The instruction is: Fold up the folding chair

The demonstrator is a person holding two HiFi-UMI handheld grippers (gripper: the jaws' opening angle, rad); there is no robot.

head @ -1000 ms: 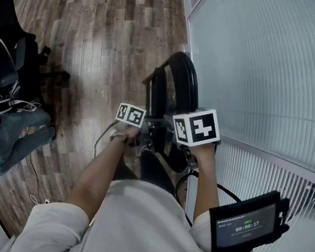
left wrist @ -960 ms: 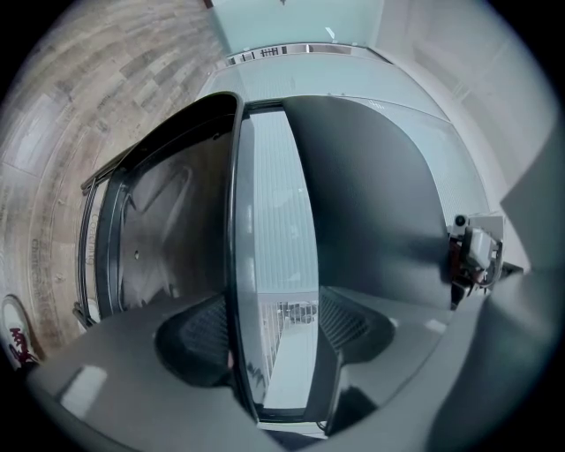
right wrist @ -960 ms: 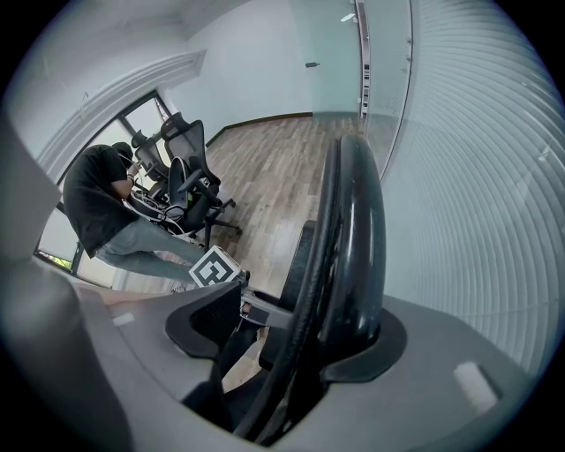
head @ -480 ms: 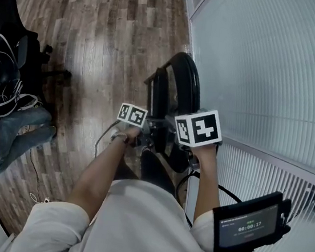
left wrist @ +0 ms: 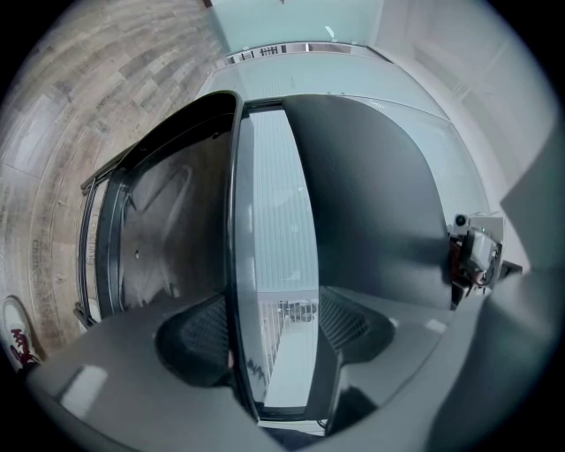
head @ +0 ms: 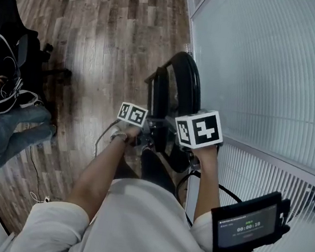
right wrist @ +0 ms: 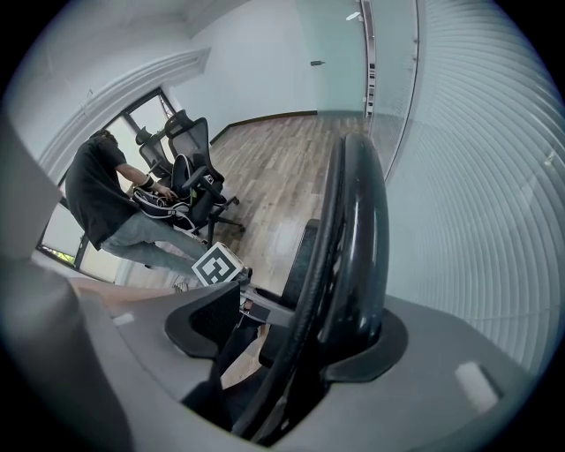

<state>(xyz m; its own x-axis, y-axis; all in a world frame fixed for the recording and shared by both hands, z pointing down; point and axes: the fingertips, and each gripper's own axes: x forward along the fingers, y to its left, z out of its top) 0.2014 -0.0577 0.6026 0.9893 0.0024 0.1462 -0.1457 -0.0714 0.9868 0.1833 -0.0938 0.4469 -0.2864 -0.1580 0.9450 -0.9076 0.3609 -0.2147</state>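
Note:
The black folding chair point(head: 181, 82) stands folded flat and upright on the wood floor, close to the ribbed glass wall. My left gripper point(head: 146, 135) reaches in level from the left. In the left gripper view its jaws stand wide, and the chair's frame point(left wrist: 231, 265) and panel edge fill the gap of the left gripper point(left wrist: 274, 335) from pad to pad. My right gripper point(head: 178, 149) points steeply down over the chair's top. The curved black rim point(right wrist: 357, 229) runs through the right gripper point(right wrist: 296, 340) against the right-hand pad, while the left-hand pad stands apart from it.
The ribbed glass wall point(head: 268, 68) runs along the right, very near the chair. A seated person point(head: 7, 131) and a black office chair point(head: 8, 57) are at the far left. A timer screen on a stand point(head: 246, 223) sits at lower right. A cable point(head: 37, 184) trails on the floor.
Both grippers and the chair stay where they were. The person at the far left has shifted a hand and a leg slightly.

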